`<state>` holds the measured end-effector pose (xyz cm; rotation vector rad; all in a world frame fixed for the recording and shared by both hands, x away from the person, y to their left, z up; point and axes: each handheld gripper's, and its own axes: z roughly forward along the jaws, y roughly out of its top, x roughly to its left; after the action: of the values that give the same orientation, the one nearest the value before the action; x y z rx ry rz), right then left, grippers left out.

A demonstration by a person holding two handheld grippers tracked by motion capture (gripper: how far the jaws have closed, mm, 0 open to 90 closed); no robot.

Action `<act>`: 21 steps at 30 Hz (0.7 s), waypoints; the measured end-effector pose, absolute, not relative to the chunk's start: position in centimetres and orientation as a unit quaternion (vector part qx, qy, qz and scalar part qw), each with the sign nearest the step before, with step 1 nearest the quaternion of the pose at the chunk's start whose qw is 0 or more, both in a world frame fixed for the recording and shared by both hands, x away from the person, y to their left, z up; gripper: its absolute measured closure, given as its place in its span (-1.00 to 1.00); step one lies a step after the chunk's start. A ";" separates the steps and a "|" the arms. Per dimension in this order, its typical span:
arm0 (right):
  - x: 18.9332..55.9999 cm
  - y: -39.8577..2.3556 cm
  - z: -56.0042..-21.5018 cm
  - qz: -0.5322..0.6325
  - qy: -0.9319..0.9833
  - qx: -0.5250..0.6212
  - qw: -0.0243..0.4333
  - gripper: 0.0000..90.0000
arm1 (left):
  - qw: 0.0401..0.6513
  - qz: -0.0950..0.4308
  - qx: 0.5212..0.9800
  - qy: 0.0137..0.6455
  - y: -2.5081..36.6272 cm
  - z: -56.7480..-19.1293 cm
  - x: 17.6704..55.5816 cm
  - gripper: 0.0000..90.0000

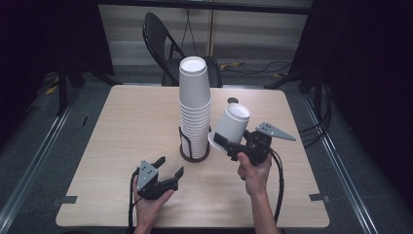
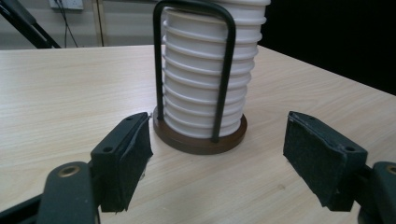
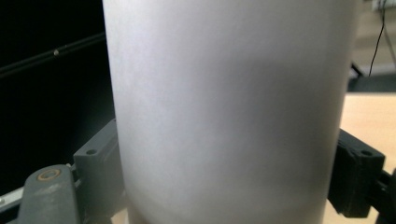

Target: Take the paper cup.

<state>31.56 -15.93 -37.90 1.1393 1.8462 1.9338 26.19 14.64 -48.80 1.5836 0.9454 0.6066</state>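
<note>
High view: I have the right hand-held gripper [image 1: 225,145] clamped on one white paper cup [image 1: 231,125], held upside down, base up and tilted toward 1 o'clock, clear of the surface [image 1: 122,126]. It hangs just beside the cup stack [image 1: 195,105], at the stack's 4 o'clock. The stack stands inverted in a black wire holder [image 1: 194,146] on a round brown base, near the middle of the surface.

Right gripper view: the cup wall sits between both jaws, pads pressed on either side near the rim.

Left gripper view: the left hand-held gripper [image 2: 217,154] is spread wide with nothing between its jaws, low over the surface at the holder's 7 o'clock, and the holder base [image 2: 200,140] lies straight ahead.

Judgement on the step: I take it as seating this cup on the stack. To do it well I would lift above the top cup, level the cup so its mouth faces straight down, centre it, then lower. Grip lightly; paper walls crush. The free gripper could steady the holder.

Counts: one cup in hand; one stack, roughly ten or more rims visible, exact number uncertain; one holder; two grippers; one folding chair [image 1: 163,41] at 12 o'clock.
</note>
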 end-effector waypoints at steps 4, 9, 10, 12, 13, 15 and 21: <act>31.0 -15.3 -39.8 0.658 0.625 0.410 0.088 -0.65 | 0.570 0.256 0.671 0.399 14.3 -48.8 26.1 -0.48; 30.5 -15.1 -41.0 0.661 0.618 0.420 0.068 -0.65 | 0.574 0.257 0.671 0.393 14.2 -48.5 26.0 -0.49; 30.4 -15.1 -41.2 0.665 0.613 0.422 0.061 -0.65 | 0.575 0.256 0.671 0.393 14.2 -48.5 26.0 -0.48; 29.9 -15.1 -41.9 0.664 0.610 0.430 0.049 -0.65 | 0.580 0.251 0.671 0.387 14.0 -48.4 25.9 -0.42; 29.9 -15.1 -41.9 0.664 0.610 0.430 0.049 -0.65 | 0.580 0.251 0.671 0.387 14.0 -48.4 25.9 -0.41; 29.7 -15.2 -42.5 0.670 0.600 0.437 0.032 -0.65 | 0.586 0.247 0.668 0.386 13.9 -48.3 25.9 -0.37; 29.2 -14.7 -44.5 0.685 0.573 0.450 -0.005 -0.66 | 0.599 0.247 0.664 0.373 13.5 -48.4 25.9 -0.35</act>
<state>29.20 -14.75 -44.48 1.4168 1.8061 2.1587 25.92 13.50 -48.38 1.5412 0.8654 0.5734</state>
